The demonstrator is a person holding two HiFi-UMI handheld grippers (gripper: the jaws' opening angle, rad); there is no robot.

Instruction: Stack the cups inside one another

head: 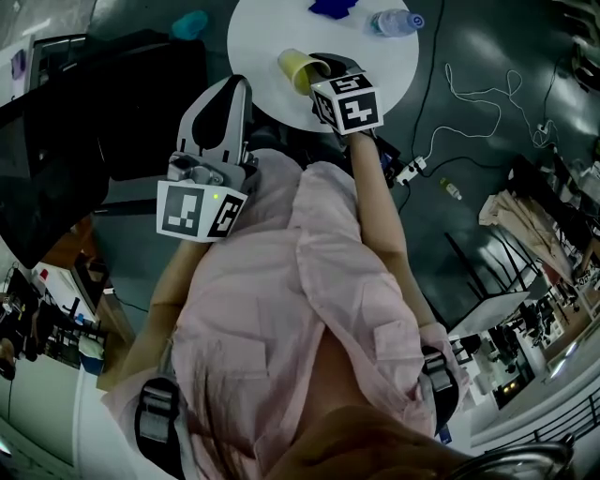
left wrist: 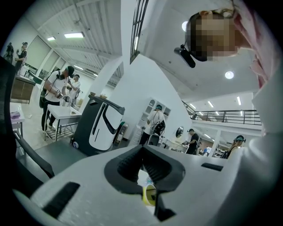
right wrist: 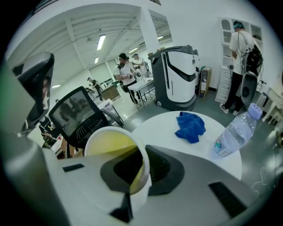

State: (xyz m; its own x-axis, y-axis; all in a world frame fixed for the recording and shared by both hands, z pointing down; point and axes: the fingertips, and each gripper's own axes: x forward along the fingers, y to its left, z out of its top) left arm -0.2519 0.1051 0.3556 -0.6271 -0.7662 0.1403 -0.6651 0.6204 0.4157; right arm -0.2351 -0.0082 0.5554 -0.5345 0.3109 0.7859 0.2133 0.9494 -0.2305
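Cup [right wrist: 108, 148], yellow inside and white outside, held tilted above the near edge of the round white worktop [head: 267, 28], its mouth turned to the worktop's left side. The right tool [right wrist: 142, 159] pinches the cup wall at the rim, apparently with one jaw inside the mouth and the other against the outer face; the cup body projects to the left of the jaws. In the head view the same cup [head: 300, 67] sits just ahead of the tool's marker cube, clear of the surface.

Step in hand, as judged: transport of a gripped cup toward its partner. No second cup shows in any view, so the receiving cup cannot be placed. The next move calls for bringing the cup upright, base down, over an open mouth before the jaws release.

The left tool [left wrist: 142, 152] is held back from the worktop, jaws drawn together on nothing. A blue cloth [right wrist: 191, 126] and a water bottle [right wrist: 234, 134] lie toward the far edge, well apart from the cup.
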